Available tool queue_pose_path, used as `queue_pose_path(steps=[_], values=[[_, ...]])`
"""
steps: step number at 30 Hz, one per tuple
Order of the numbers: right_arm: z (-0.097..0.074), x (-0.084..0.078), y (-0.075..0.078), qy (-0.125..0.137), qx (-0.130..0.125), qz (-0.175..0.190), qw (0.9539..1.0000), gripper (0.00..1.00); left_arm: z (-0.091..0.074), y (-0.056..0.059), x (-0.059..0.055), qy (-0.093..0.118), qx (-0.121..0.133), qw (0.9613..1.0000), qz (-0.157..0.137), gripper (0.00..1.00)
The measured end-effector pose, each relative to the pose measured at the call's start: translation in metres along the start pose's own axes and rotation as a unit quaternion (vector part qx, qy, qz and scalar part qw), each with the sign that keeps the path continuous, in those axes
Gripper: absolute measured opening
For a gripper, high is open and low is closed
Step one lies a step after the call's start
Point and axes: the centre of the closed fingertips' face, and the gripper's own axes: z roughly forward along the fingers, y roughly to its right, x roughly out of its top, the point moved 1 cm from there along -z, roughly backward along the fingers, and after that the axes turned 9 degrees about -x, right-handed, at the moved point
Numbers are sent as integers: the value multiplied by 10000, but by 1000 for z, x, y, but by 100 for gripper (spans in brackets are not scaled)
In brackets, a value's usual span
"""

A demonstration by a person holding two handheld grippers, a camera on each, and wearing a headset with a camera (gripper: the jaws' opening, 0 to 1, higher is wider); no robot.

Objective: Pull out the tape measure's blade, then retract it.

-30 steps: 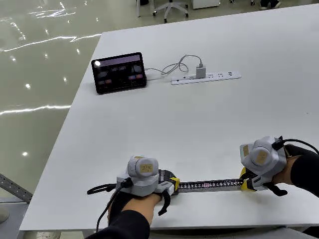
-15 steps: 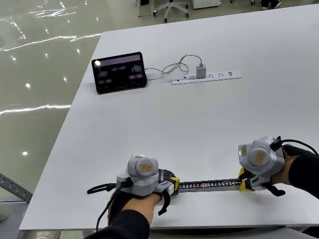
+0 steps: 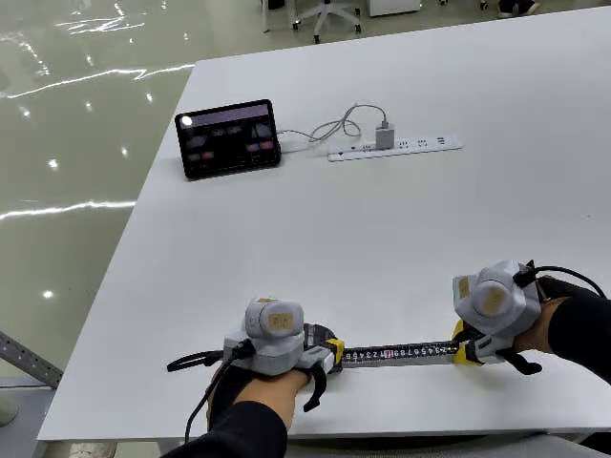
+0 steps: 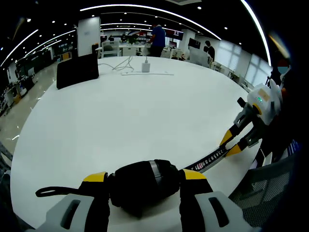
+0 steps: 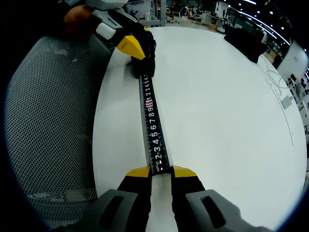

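**Item: tape measure, blade partly drawn.**

- Location: the case lies near the front edge of the table. The blade runs flat along the tabletop from the case to the right, its numbered face up.
- Left gripper: jaws clamped on the case, one yellow tip on each side.
- Right gripper: tips closed on the free end of the blade, with the scale leading straight away from them toward the case.

**Hazards, as judged:**
- Tip slip. The right jaws hold only the thin end of the blade. A weak pinch or a jerk would let the spring whip it back into the case.
- Sudden release. Opening the right jaws outright for the retract would slam the hook against the case mouth. Feeding it back by hand looks safer.
- Kink. Lifting or swinging the right gripper off the blade's line would buckle or twist the strip.
- Case creep. The case is rounded and could rotate or slide in the left jaws under pull, and the table edge is close.

**Pose:**
- Left hand: rises from the lower frame beneath its gripper, jaws pointing right.
- Right hand: enters from the right edge, held low over the table, jaws pointing left along the blade.
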Motion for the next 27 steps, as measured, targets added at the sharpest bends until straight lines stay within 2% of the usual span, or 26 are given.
queue_pose_path(steps=[27], values=[[2,8,-2,48,34,-36,10000,11,0,0,0,4,-2,10000,8,54]])
